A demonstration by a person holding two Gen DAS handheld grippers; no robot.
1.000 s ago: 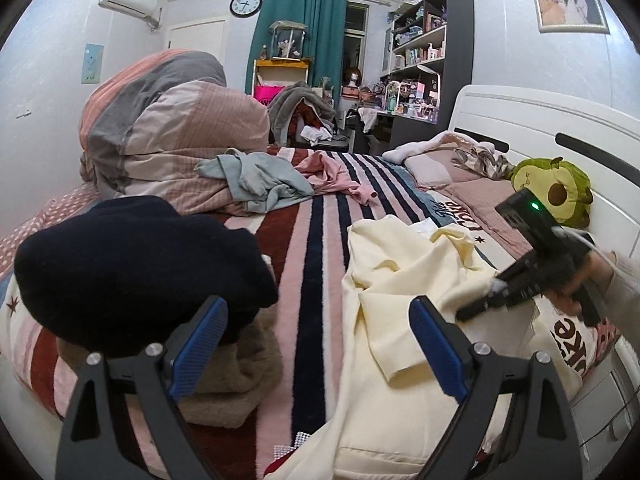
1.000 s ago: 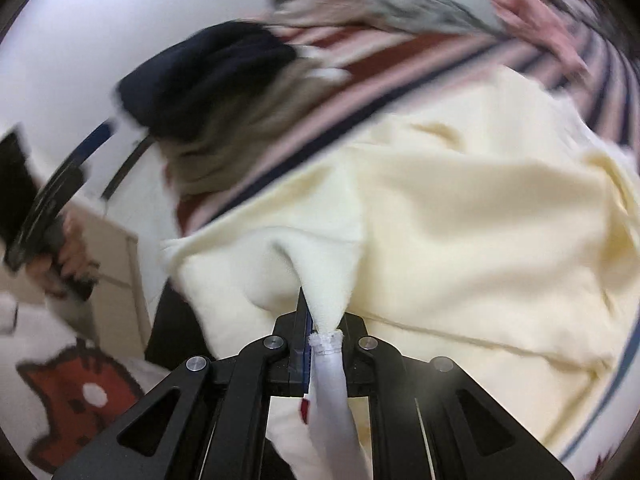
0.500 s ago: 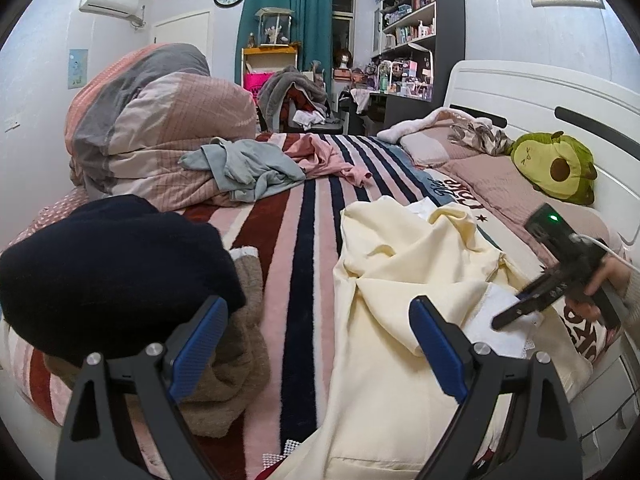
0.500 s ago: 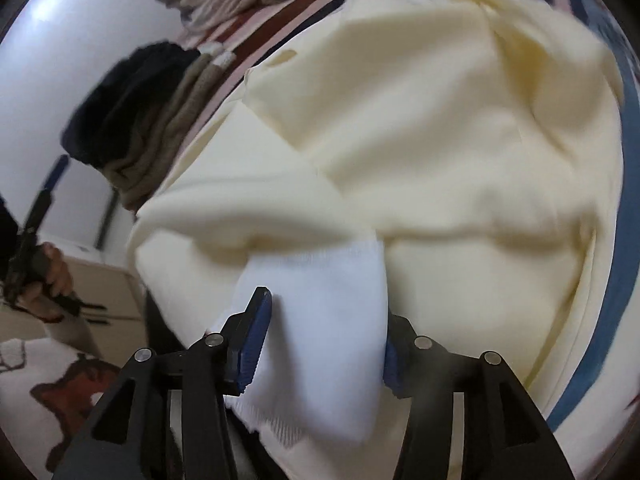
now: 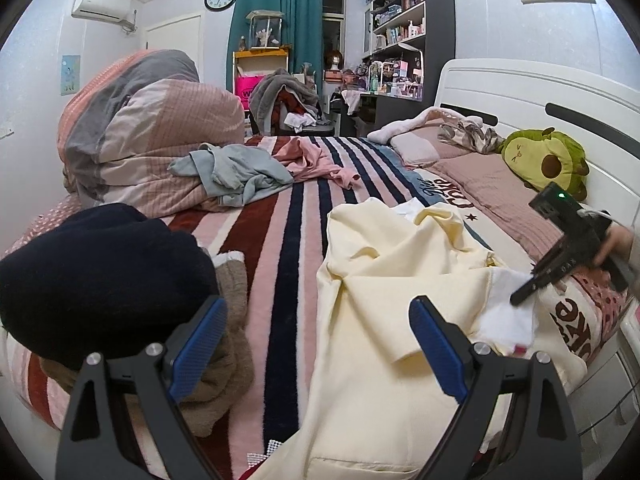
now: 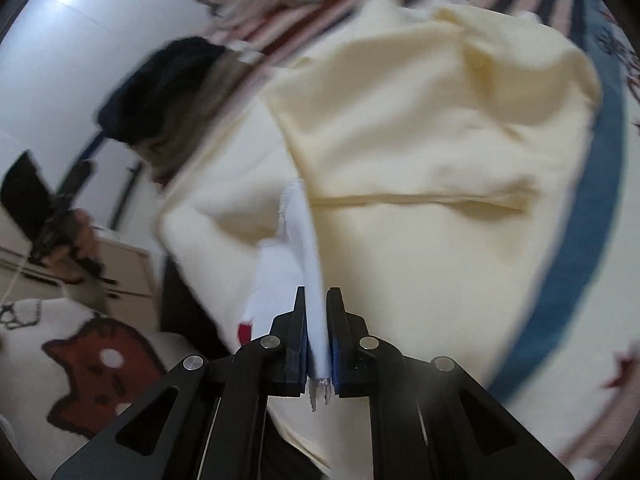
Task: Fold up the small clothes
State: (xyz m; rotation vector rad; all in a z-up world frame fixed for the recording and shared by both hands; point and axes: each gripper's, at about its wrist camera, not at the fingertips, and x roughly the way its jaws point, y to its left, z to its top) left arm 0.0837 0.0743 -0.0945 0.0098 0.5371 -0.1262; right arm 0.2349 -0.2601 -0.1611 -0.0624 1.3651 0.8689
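A cream garment (image 5: 384, 280) lies spread on the striped bed, also filling the right wrist view (image 6: 420, 120). At its right edge sits a small white cloth (image 5: 506, 316). My right gripper (image 6: 317, 300) points down at it, jaws closing, and the pads pinch a fold of the white cloth (image 6: 296, 232). From the left wrist view the right gripper (image 5: 520, 300) touches that cloth, held by a hand. My left gripper (image 5: 316, 312) hovers open over the bed's near end with nothing between its fingers.
A navy garment (image 5: 100, 272) rests on folded brown ones (image 5: 228, 352) at the left. Farther back are a rolled duvet (image 5: 140, 132), a grey-blue garment (image 5: 236, 172) and a pink one (image 5: 316, 160). An avocado plush (image 5: 548, 160) leans on the white headboard (image 5: 520, 96).
My right gripper let go of the cream fabric, opened around the white cloth and has closed on a fold of it. The left gripper stayed open and barely shifted.
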